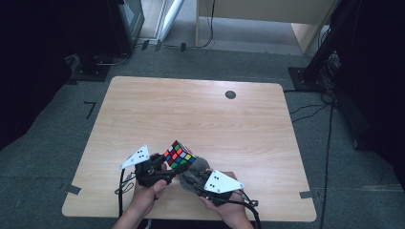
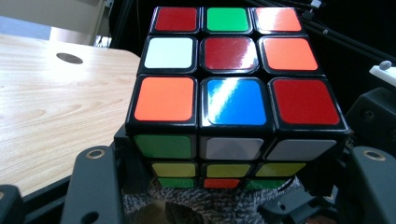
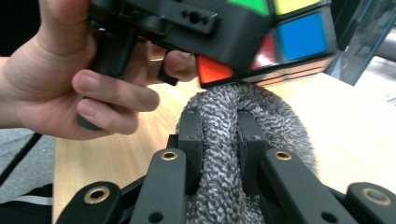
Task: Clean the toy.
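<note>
A scrambled colour cube [image 1: 179, 155] hangs just above the wooden table [image 1: 191, 109] near its front edge. My left gripper [image 1: 160, 167] is shut on it, the jaws pressing its two sides. In the left gripper view the cube [image 2: 233, 93] stands tall between the jaws, an orange, blue and red row nearest. My right gripper [image 1: 193, 177] is shut on a folded grey cloth [image 1: 197, 168]. In the right gripper view the cloth [image 3: 224, 121] bulges between the pads and touches the cube's [image 3: 280, 37] underside. The same cloth [image 2: 210, 200] shows beneath the cube from the left.
The person's hand [image 3: 70, 84] wraps the left gripper's handle close by. A round dark hole [image 1: 230, 94] sits in the table's far right part. Beyond the table are a grey carpet, a black stand [image 1: 329, 43] and cables.
</note>
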### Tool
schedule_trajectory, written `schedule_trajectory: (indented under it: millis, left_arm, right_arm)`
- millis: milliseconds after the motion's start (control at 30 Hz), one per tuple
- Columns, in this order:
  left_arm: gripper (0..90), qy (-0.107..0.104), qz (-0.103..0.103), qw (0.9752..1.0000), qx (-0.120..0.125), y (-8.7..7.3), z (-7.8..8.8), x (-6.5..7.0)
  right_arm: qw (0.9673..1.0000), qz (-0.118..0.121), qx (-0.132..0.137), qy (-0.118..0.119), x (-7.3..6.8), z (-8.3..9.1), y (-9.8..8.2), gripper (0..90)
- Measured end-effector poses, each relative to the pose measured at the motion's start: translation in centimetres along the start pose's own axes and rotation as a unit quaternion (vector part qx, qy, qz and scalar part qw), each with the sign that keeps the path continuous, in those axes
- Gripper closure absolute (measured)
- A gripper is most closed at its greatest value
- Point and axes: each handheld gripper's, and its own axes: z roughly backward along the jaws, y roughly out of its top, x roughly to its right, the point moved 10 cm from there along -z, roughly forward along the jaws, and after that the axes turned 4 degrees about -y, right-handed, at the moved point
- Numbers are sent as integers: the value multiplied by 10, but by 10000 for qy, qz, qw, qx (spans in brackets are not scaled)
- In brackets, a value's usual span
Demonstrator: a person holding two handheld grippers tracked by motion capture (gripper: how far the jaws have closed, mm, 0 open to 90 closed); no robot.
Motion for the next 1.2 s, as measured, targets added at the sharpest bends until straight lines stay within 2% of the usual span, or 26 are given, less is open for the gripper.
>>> schedule_trajectory:
  millis: [33,100,167,200,367,433,500,567,633,733,800,867,967,1000,1067,1200]
  left_arm:
    - [343,-11,-3,10000,14,1,0,1]
    - [344,-26,-15,10000,-6,0,-1,1]
    - [343,-25,-31,10000,-42,-2,-3,2]
    - [343,-28,-11,10000,-70,-3,-3,2]
    - [343,-34,-35,10000,-40,-2,-2,3]
    - [343,-43,-42,10000,7,1,-1,3]
    - [343,-48,-57,10000,-4,1,-1,3]
    - [343,-42,-57,10000,-54,-2,-2,2]
    - [343,-48,-3,10000,-63,-3,-3,2]
    - [343,-36,-30,10000,-38,-2,-2,2]
    - [343,-18,-12,10000,-34,-1,-1,1]
    - [343,-32,-4,10000,-34,-1,-1,1]
    - [343,-69,-32,10000,-64,-3,-3,3]
    - [343,-69,-32,9999,-75,-4,-4,4]
    - [343,-77,-7,9999,-70,-4,-4,4]
    - [343,-43,10,10000,-34,-2,-2,2]
  right_arm:
    - [10000,7,12,-48,3,2,2,771]
    - [9992,-269,165,-240,18,10,8,772]
    - [9980,-476,236,-355,26,14,8,772]
    - [9980,-465,230,-363,27,13,7,772]
    - [9997,-202,17,-113,7,2,0,771]
    - [9996,-203,77,-154,13,6,5,772]
    - [9984,-409,265,-282,25,15,12,772]
    - [9979,-451,317,-341,30,19,12,772]
    - [9985,-387,241,-286,25,15,8,772]
    - [9997,-225,38,-11,5,3,0,770]
    - [9998,-160,-4,75,0,0,-2,769]
    - [9998,-201,26,-29,7,3,1,769]
    - [9981,-496,222,-280,26,13,6,769]
    - [9979,-509,239,-323,28,14,6,769]
    - [9985,-436,197,-267,23,12,4,767]
    - [9997,-244,27,25,3,1,-2,765]
